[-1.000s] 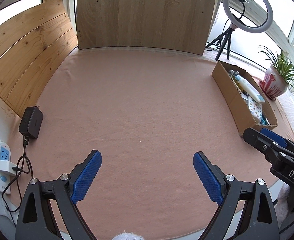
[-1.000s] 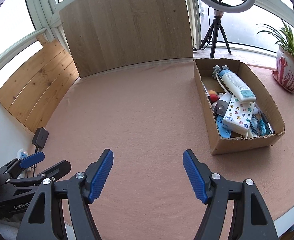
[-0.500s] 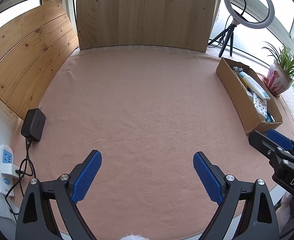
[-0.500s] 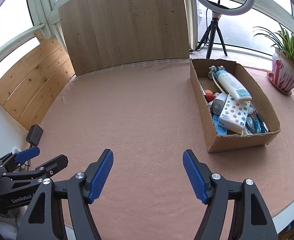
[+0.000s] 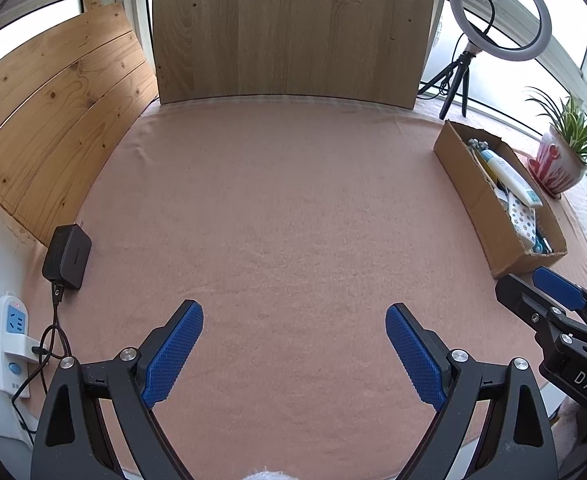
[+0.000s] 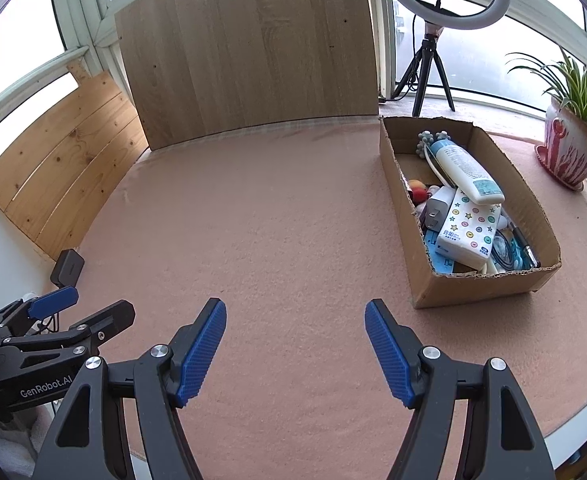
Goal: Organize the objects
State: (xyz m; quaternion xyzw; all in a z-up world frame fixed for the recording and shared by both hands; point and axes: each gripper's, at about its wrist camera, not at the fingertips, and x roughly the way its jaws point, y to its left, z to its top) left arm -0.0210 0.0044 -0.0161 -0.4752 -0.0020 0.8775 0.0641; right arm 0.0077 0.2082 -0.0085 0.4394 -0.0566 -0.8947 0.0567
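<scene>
Both your tongs, left (image 5: 294,346) and right (image 6: 295,346), gape empty; the overfilled box (image 6: 469,290) may spill its tissue pack (image 6: 467,228), seemingly loose.

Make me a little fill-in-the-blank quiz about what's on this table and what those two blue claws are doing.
1. The white bottle lies inside the ____ box.
2. Both the left claw and the right claw are ____, holding nothing.
3. The potted plant stands ____ the box, not in it.
4. The black adapter lies on the table's ____ cloth.

Missing words: cardboard; open; outside; pink
</scene>
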